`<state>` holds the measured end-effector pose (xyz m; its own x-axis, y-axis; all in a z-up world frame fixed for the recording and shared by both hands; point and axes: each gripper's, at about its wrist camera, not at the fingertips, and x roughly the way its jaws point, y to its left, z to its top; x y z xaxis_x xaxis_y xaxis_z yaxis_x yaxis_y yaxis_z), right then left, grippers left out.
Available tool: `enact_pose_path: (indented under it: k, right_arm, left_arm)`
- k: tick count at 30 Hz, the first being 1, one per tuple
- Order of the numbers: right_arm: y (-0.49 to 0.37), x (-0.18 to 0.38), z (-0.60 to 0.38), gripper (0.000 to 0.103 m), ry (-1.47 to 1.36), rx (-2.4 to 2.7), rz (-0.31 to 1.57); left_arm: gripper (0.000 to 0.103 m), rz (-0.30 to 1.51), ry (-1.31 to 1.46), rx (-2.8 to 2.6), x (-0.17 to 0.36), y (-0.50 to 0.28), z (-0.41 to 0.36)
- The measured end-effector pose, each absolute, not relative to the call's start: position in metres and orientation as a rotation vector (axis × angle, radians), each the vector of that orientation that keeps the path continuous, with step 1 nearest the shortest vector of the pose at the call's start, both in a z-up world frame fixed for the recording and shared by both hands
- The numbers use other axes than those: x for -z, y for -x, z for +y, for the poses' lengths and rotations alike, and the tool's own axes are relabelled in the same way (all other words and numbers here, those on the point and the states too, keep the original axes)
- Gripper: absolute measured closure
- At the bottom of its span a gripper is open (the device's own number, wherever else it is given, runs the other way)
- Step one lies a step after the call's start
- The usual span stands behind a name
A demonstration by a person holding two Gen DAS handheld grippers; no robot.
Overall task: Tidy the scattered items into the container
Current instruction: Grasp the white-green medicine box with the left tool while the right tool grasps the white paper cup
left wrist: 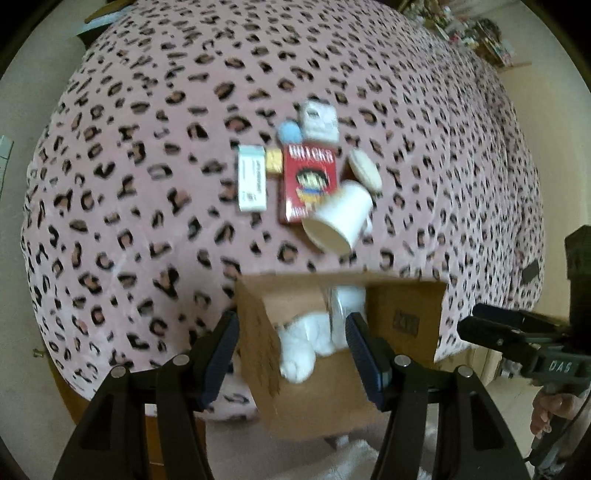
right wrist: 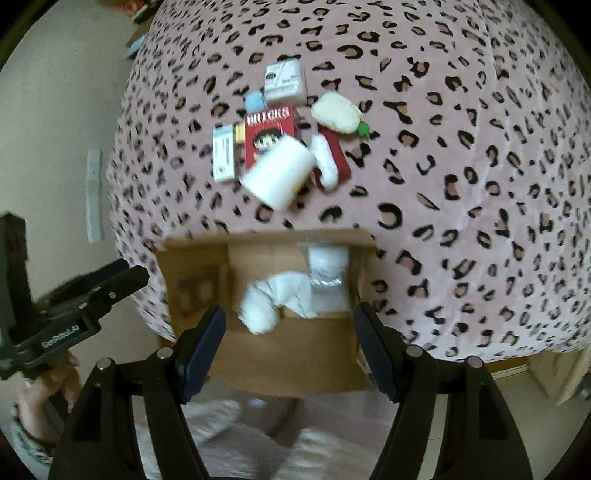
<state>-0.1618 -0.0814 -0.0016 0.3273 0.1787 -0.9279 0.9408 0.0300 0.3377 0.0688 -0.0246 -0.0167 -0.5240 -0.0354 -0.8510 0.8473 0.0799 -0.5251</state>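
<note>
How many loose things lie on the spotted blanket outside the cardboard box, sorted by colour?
White or cream: 5 (cup, long box, square box, oblong pad, soft toy)
Red: 2 (picture box, flat pack)
Blue: 1 (ball)
Yellow: 1 (small box)
Total: 9

A: Bedding?
B: One pink blanket (left wrist: 147,206) with dark leopard spots, spread over the whole bed and hanging over its near edge.

A: Floor?
B: Pale floor (right wrist: 55,110) beside the bed, with a white strip (right wrist: 94,195) lying along it.

A: Far corner?
B: A cluttered shelf (left wrist: 476,33), too blurred to itemise.

A: Anything else?
B: A small dark tag (left wrist: 530,272) on the blanket's right side.
</note>
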Motion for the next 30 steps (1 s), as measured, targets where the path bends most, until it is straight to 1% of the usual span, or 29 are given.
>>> enact_pose_path:
  k: [4, 6, 12, 16, 20, 24, 27, 28, 30]
  right_arm:
    - [0.165, 0.010, -0.104, 0.028, -1.544, 0.821, 1.007]
    - [0.163, 0.019, -0.112, 0.024, -1.605, 0.828, 0.970]
    - [0.155, 0.082, -0.126, 0.023, -1.920, 0.816, 0.808]
    - [0.143, 0.127, -0.111, 0.023, -2.082, 0.838, 0.775]
    - [0.128, 0.159, -0.080, 0.023, -2.151, 0.881, 0.820]
    - [0.119, 0.174, -0.058, 0.023, -2.195, 0.909, 0.803]
    - [0.111, 0.183, -0.044, 0.023, -2.191, 0.927, 0.823]
    - [0.108, 0.185, -0.036, 0.025, -2.186, 0.925, 0.830]
    - [0.104, 0.185, -0.026, 0.039, -2.178, 0.929, 0.828]
  left_arm:
    - [0.040, 1.611, -0.801, 1.528, 0.025, -0.086, -0.065]
    - [0.040, 1.607, -0.806, 1.520, 0.035, -0.090, -0.085]
    - [0.040, 1.631, -0.855, 1.525, 0.088, -0.081, -0.134]
    - [0.040, 1.661, -0.916, 1.537, 0.132, -0.063, -0.153]
    - [0.040, 1.659, -0.978, 1.534, 0.162, -0.046, -0.161]
    - [0.040, 1.668, -0.999, 1.540, 0.182, -0.036, -0.168]
    - [0.040, 1.644, -1.064, 1.519, 0.197, -0.028, -0.174]
    - [0.040, 1.640, -1.085, 1.510, 0.202, -0.026, -0.175]
    - [0.040, 1.640, -1.107, 1.499, 0.211, -0.025, -0.176]
